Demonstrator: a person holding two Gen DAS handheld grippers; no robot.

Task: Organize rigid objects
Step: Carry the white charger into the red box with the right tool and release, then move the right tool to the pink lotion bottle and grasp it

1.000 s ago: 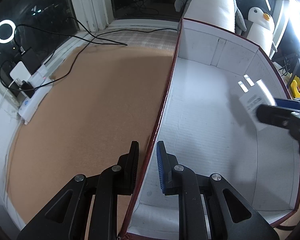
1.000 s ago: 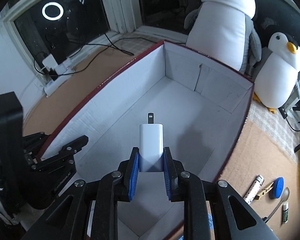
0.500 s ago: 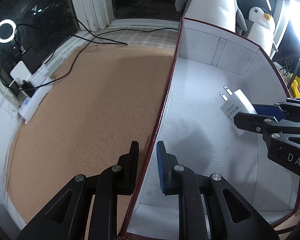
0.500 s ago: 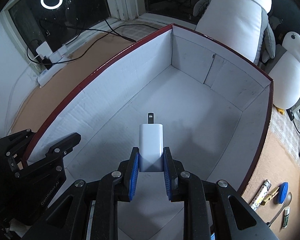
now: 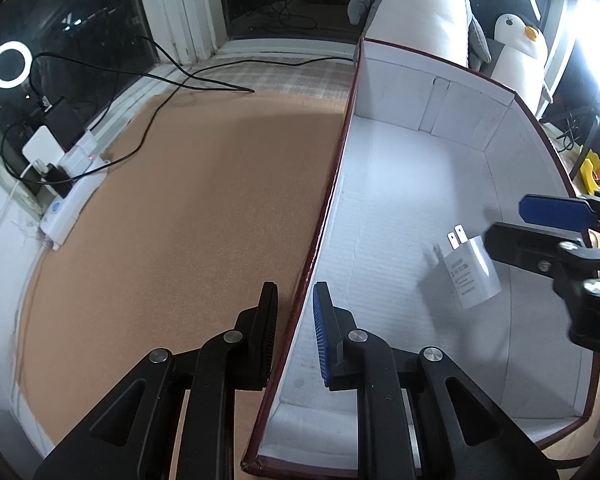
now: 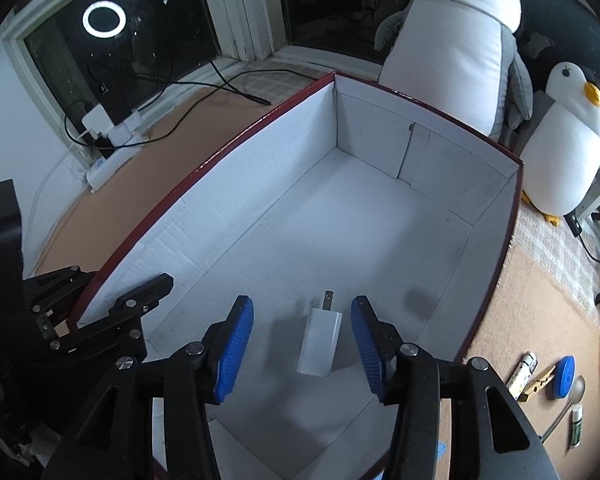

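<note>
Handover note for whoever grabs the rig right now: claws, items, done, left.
Left claw: shut on the near left wall of the box, steadying it.
Right claw: jaws opening, pads clear of the white charger, which sits between them inside the box.
Done: charger delivered into the box.
Left: tube, clothespin, blue disc, spoon and small stick lie on the mat right of the box.

White charger [image 6: 320,342] in a white-lined, dark-red-rimmed box [image 6: 236,144]; blue-padded black right tool [image 6: 302,344]; tan cork floor [image 5: 188,208].
</note>
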